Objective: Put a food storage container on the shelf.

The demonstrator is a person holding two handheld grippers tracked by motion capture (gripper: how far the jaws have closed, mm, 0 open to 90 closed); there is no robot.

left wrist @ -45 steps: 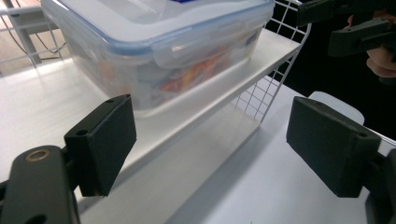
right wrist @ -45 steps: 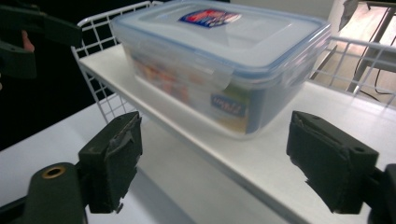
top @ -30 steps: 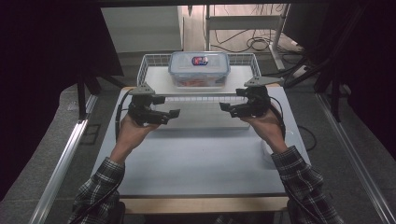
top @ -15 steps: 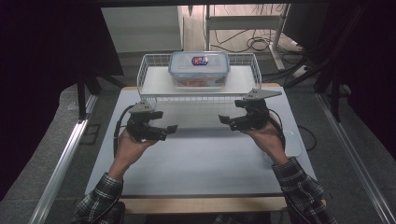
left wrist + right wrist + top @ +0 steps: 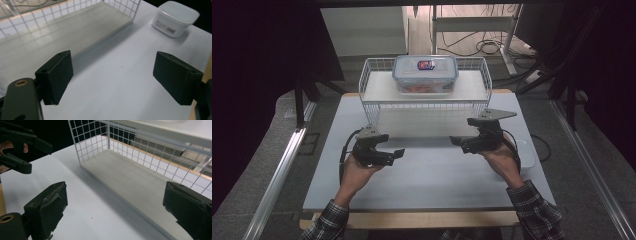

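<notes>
- We saw the pale table [image 5: 432,185] in the high view, carrying everything, with a white wire rack [image 5: 377,106] standing at its far edge, centred between our two hands.
- On top of that rack sat a clear lidded container [image 5: 425,75] with a blue-rimmed lid and a small label; the two gripper views looked under the rack instead, at its bare lower shelf [image 5: 132,180] and mesh walls, so the container lay above their sight.
- Our left gripper view picked out a small white tub [image 5: 175,18] at the table's far right corner, beyond the rack's end; in the high view that spot sat partly behind our right hand and read as a pale patch we could not make out.
- The left gripper [image 5: 394,155] hung over the near left of the table, jaws spread wide with nothing between them, only bare tabletop showing in its own view.
- The right gripper [image 5: 457,142] hung over the near right, jaws likewise wide and empty; they had just been opening a little further.
- Our right gripper view also caught the left gripper [image 5: 27,155] at its upper left edge, held apart from the rack.
- Against the earlier frames, both hands had drawn back from just in front of the rack toward the near side and sunk lower, while the container and rack stayed where they were.
</notes>
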